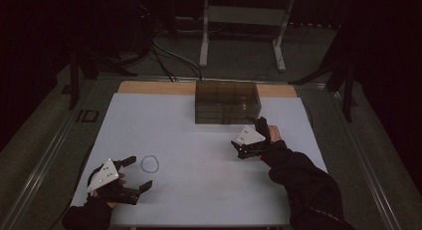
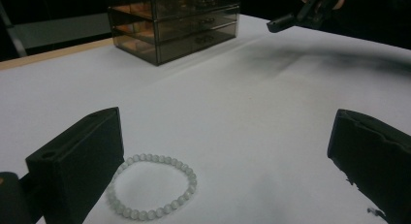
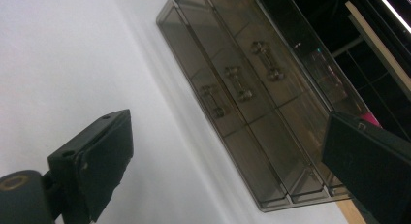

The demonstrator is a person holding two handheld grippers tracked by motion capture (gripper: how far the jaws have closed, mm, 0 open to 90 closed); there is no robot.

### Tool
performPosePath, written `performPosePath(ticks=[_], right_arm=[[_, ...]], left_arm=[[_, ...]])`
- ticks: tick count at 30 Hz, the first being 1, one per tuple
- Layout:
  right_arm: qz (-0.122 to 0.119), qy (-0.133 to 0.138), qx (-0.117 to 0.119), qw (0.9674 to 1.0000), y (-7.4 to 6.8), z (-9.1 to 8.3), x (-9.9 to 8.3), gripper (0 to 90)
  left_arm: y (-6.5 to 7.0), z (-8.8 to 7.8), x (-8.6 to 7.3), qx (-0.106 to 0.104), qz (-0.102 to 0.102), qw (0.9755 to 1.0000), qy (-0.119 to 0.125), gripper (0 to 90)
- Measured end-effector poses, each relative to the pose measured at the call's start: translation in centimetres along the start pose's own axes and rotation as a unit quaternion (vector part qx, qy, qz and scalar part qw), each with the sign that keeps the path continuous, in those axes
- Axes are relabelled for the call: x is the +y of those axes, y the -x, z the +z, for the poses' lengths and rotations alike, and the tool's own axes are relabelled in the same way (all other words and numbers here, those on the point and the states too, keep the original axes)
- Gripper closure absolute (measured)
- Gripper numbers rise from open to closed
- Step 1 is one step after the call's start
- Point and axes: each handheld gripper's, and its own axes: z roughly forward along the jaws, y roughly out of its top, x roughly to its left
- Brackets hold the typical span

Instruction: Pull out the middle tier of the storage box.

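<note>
**Bead bracelet at the left jaws, drawer box ahead of the right**

The bead bracelet (image 1: pixel 150 163) lies flat on the white worktop (image 1: pixel 199 190), a closed ring of pale round beads. In the high view it rests just beyond the left gripper (image 1: pixel 135 173), nearer the upper of its two jaws than the lower, and apart from both. In the left gripper view the bracelet (image 2: pixel 152 192) sits low in the frame beside the jaw on that view's left — the ring's near edge passes just beside or behind that jaw, and contact there cannot be told. The opposite jaw stands well apart from the ring across bare worktop. The left gripper (image 2: pixel 223 161) has its jaws spread wide, with nothing between them but the bracelet's side of the surface.

The right gripper (image 1: pixel 240 146) is held over the worktop near the front right corner of the smoked drawer box (image 1: pixel 227 101), which stands at the far middle of the worktop. In the right gripper view the jaws of the right gripper (image 3: pixel 228 156) are spread wide and hold nothing — the drawer box (image 3: pixel 252 93) shows between and beyond them, tilted in that view, its three drawers shut and each carrying a small handle.
</note>
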Motion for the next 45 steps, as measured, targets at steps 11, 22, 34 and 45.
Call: performPosePath(ticks=[11, 22, 34, 45], right_arm=[[-0.051, -0.040, -0.014, 0.9978, -0.3, 1.1, 0.2, 5.5], [-0.105, -0.078, -0.046, 0.9903, -0.9, 2.4, 0.8, 5.9], [-0.147, -0.116, -0.086, 0.9786, -1.2, 3.7, 1.2, 6.3], [-0.184, -0.148, -0.118, 0.9646, -2.1, 4.8, 1.4, 7.0]], left_arm=[[-0.1, 0.0, 0.0, 0.000, -0.002, 1.0000, 0.003, 1.1], [-0.1, -0.1, 0.0, -0.001, -0.004, 1.0000, 0.004, 1.1], [-0.1, -0.1, 0.1, -0.003, -0.006, 1.0000, 0.005, 1.1], [0.0, -0.1, 0.1, -0.002, -0.005, 1.0000, 0.005, 1.1]])
